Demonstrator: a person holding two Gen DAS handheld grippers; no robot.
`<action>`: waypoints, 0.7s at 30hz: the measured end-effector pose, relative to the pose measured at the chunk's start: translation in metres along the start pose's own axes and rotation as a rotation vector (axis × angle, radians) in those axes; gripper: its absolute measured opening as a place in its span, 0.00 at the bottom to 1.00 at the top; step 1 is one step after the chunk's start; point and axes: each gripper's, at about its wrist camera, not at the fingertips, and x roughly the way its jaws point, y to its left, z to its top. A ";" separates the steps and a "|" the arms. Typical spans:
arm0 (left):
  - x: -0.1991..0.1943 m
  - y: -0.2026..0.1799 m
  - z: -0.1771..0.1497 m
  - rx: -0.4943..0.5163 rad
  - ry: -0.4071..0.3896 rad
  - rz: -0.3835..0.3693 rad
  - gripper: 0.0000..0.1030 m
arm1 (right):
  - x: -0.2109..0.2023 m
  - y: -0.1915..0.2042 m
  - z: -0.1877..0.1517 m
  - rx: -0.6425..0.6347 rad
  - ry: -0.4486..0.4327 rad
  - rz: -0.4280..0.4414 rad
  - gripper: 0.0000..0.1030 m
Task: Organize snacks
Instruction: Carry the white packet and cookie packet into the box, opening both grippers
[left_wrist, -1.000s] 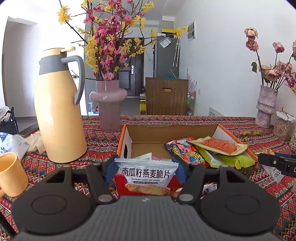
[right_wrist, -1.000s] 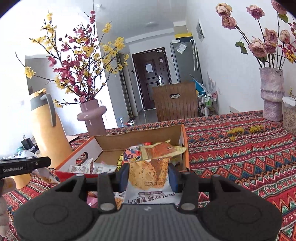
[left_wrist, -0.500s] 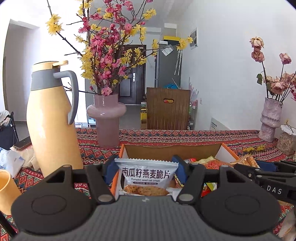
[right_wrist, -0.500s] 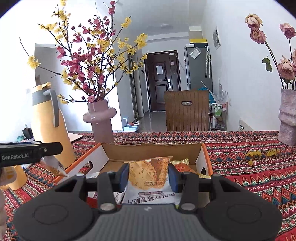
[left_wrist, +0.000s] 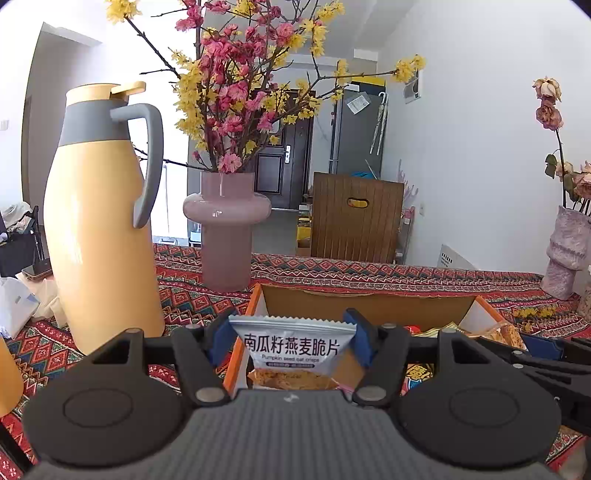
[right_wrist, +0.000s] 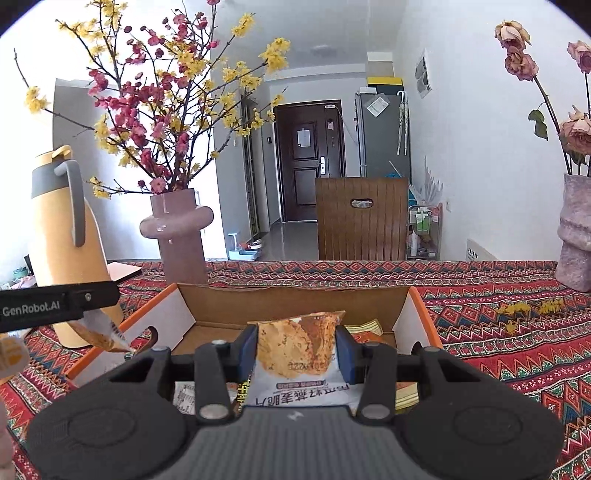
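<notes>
Left gripper (left_wrist: 291, 338) pinches a white packet (left_wrist: 291, 349) between its blue pads, held over the near-left edge of the box (left_wrist: 365, 304). Right gripper (right_wrist: 297, 349) clamps a 2nd packet (right_wrist: 299, 354), upside down, over the box's middle. Other snacks (right_wrist: 365, 330) lie inside, on the patterned cloth (right_wrist: 517, 332).

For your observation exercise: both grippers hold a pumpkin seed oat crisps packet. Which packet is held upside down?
The right gripper's packet: its printed characters read inverted near the bottom. The left gripper's packet shows its text upright.
</notes>
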 end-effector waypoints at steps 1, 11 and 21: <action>0.003 0.001 -0.002 -0.001 0.004 -0.001 0.62 | 0.001 0.000 -0.001 0.000 0.002 0.003 0.42; 0.000 0.015 -0.010 -0.047 -0.019 -0.013 0.93 | -0.002 -0.006 -0.007 0.023 0.016 0.006 0.80; -0.011 0.017 -0.008 -0.071 -0.040 -0.019 1.00 | -0.009 -0.012 -0.007 0.055 -0.012 -0.014 1.00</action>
